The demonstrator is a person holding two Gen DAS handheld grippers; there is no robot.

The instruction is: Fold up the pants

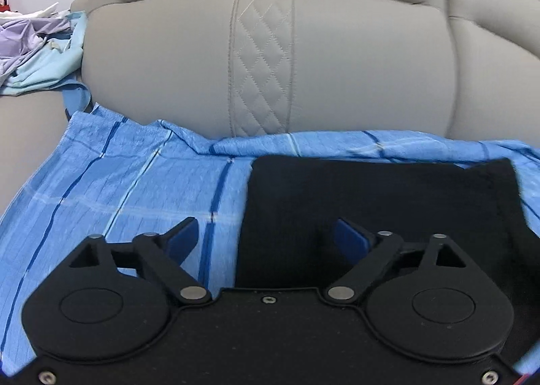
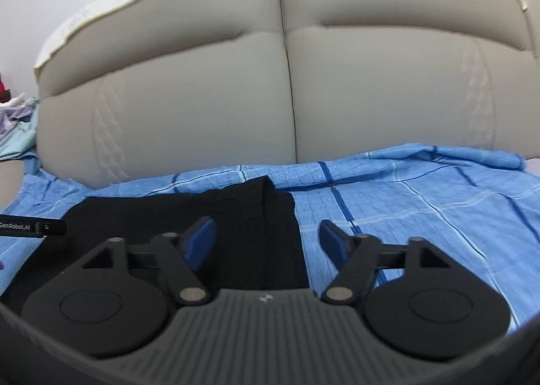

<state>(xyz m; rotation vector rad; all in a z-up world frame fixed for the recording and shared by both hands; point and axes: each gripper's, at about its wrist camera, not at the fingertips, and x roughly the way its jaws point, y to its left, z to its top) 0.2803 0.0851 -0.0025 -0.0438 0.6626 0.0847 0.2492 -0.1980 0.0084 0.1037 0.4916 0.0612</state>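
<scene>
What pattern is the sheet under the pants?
Blue sheet with dark and pale check lines; right wrist view.

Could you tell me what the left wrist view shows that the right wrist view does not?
Only the left wrist view shows the open left gripper from behind and the quilted panel sharply. Only the right wrist view shows the open right gripper, the seam between two back cushions, and the blue sheet's far right end. Both show the black pants lying folded on the blue sheet, the grey sofa back, and the clothes pile at far left.
</scene>
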